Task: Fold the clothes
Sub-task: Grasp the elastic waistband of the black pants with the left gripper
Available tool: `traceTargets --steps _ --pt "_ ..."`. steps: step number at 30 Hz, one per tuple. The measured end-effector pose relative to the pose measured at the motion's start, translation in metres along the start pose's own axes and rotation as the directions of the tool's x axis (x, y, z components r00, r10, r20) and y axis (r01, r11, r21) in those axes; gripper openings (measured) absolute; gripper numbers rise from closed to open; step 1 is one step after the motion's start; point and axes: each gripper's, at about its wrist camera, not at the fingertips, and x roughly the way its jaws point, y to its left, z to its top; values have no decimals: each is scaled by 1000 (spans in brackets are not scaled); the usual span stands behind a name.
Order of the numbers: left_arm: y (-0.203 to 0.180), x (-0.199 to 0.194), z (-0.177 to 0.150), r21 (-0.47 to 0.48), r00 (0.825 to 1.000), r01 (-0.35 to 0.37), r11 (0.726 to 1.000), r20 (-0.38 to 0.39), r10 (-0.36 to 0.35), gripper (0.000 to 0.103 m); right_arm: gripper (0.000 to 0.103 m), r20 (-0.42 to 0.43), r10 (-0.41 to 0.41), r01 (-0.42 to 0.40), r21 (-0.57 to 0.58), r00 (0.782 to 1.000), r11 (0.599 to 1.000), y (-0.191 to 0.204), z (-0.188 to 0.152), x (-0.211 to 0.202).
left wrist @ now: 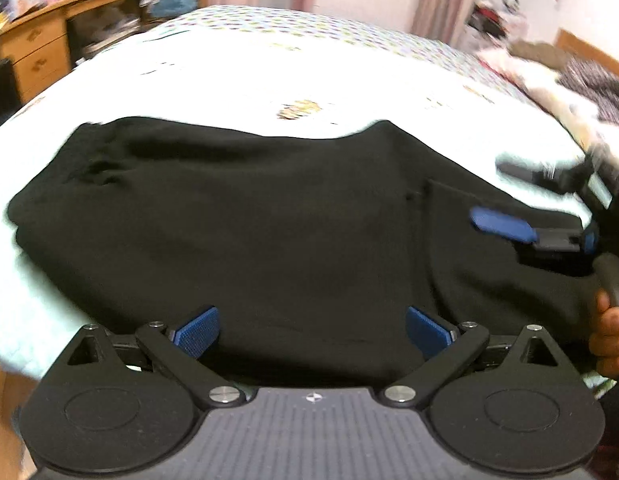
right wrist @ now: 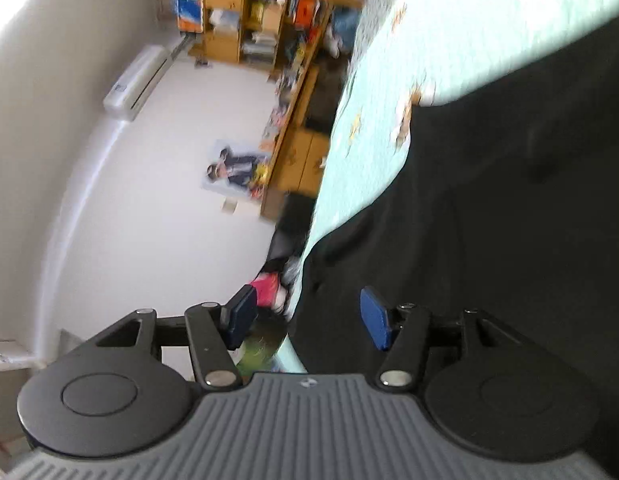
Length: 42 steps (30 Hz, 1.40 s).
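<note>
A: Looking down along the left gripper (left wrist: 311, 332), I see its blue pads spread wide with nothing pinched; the black garment (left wrist: 249, 220) simply lies beneath and beyond them on the bed (left wrist: 269, 64).

B: And the garment itself?

A: It's spread over the near part of the bed, reaching down to the near edge, with the patterned sheet bare behind it toward the far edge. It looks already doubled at least once: a layered edge runs along its left side, and a seam or flap shows toward the right.

B: What about the right gripper (right wrist: 307, 318)?

A: Its jaws stand apart too, and nothing is caught between them. In its own view one pad hangs off past the bed's edge and the other sits over the black cloth, so the cloth edge runs through the gap without being clamped. From the left camera, it sits at the garment's right end, one blue finger (left wrist: 501, 224) over the fabric, a hand (left wrist: 609, 332) on the handle.

B: So which step is this?

A: I'd judge it's between folds: a release at the right end, both tools free. The next move calls for picking a fresh edge, probably one end of the garment, closing both grippers on it evenly, and carrying it across without dragging the lower layers out of line.
</note>
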Motion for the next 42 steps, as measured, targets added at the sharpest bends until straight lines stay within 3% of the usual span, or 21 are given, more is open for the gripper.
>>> traceTargets --steps 3,4,7,8,11,14,15,17,18,20,21,23,28,29,31,33,34,37,39,40,42 --pt "25 -4 -3 -95 1000 4 995 -11 -5 100 63 -33 -229 227 -36 973 973 -4 -8 7" --pt "32 -6 -4 -124 1000 5 992 -14 -7 100 63 -72 -241 237 -58 968 970 -3 -17 14" --pt "44 -8 -4 -173 1000 -1 985 -20 -2 100 63 -187 48 -41 40 981 998 6 -30 35" --pt "48 -9 -4 -189 1000 -3 982 -20 -1 100 64 -169 109 -104 39 980 994 13 -33 33" --pt "65 -18 -5 -252 1000 14 968 6 -13 100 65 -138 179 -178 22 974 984 30 -35 19" --pt "81 -17 -7 -322 999 50 945 15 -47 99 69 -124 291 -283 78 949 956 28 -43 -4" --pt "85 -15 -8 -343 998 60 937 15 -58 99 70 -133 274 -264 88 953 961 24 -40 5" --pt "84 -6 -8 -362 997 64 930 -10 -72 97 64 -200 91 -77 79 975 994 -1 -49 9" --pt "82 -2 -8 -369 996 67 927 -23 -81 95 34 -239 -19 34 60 971 998 -12 -56 16" --pt "77 1 -9 -373 994 83 924 -37 -104 95 16 -239 -80 90 30 968 996 -17 -62 24" --pt "75 1 -10 -365 995 79 928 -35 -98 95 16 -238 -83 93 31 968 995 -15 -60 26" --pt "76 0 -10 -362 996 68 930 -32 -85 95 18 -239 -84 95 34 967 995 -10 -55 30" --pt "94 -6 -14 -422 997 65 904 -5 -74 95 43 -189 57 -60 -10 980 998 21 -60 22" --pt "98 -7 -14 -435 997 65 898 2 -71 95 55 -187 70 -76 -23 980 997 26 -57 25" --pt "104 -8 -16 -463 998 62 884 14 -63 96 61 -201 -20 11 -47 979 999 13 -51 34" --pt "113 -10 -18 -504 998 62 861 30 -54 96 15 -202 -127 112 -80 971 990 5 -49 44" --pt "120 -13 -20 -533 998 67 843 46 -50 96 11 -201 -180 163 -97 963 982 1 -48 49" --pt "147 -21 -28 -644 994 88 760 110 -22 97 17 -184 -202 183 -113 962 977 14 -45 54" --pt "168 -24 -33 -709 990 89 700 138 13 97 38 -159 -214 189 -157 964 969 28 -44 56" --pt "178 -26 -35 -736 988 90 671 149 31 97 40 -150 -201 175 -173 968 969 34 -44 56" --pt "195 -23 -34 -759 987 83 645 151 51 98 42 -139 -166 139 -184 976 973 44 -42 57"
